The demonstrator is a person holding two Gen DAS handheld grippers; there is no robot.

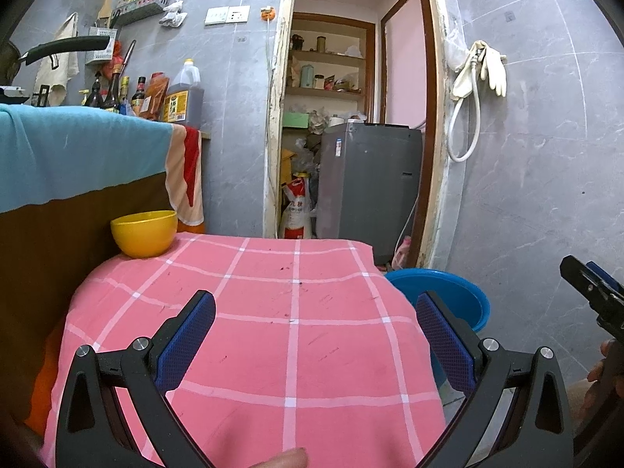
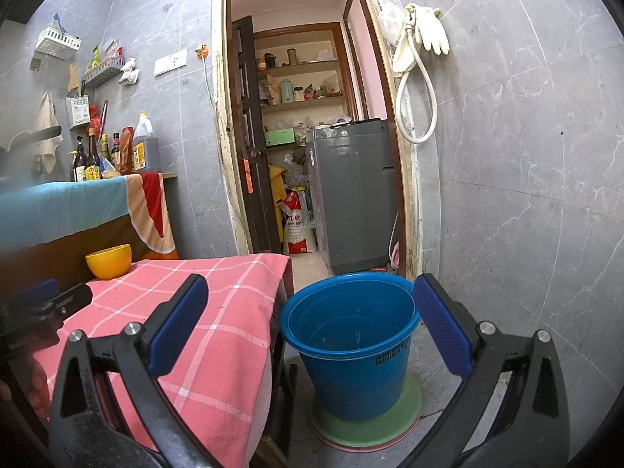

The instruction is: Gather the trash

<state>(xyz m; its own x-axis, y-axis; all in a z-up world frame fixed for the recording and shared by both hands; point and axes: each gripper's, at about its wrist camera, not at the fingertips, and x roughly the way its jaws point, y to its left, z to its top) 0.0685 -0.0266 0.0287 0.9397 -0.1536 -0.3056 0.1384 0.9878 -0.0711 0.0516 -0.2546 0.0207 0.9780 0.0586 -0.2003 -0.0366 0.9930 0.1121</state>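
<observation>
Blue bucket (image 1: 448,292) half hidden behind pink cloth (image 1: 273,331) (both grippers gape)

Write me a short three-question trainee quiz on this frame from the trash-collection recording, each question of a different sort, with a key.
1. True or false: the left gripper is shut on a piece of trash.
2. Multiple choice: the blue bucket stands on
A) the pink checked cloth
B) a green disc on the floor
C) the washing machine
3. Fill in: the only dish on the pink checked cloth is a ______ bowl, at its far left corner.

Key:
1. False; both the left gripper and the right gripper are open and hold nothing.
2. B; the green disc lies under the bucket, beside the table.
3. Yellow.
</observation>
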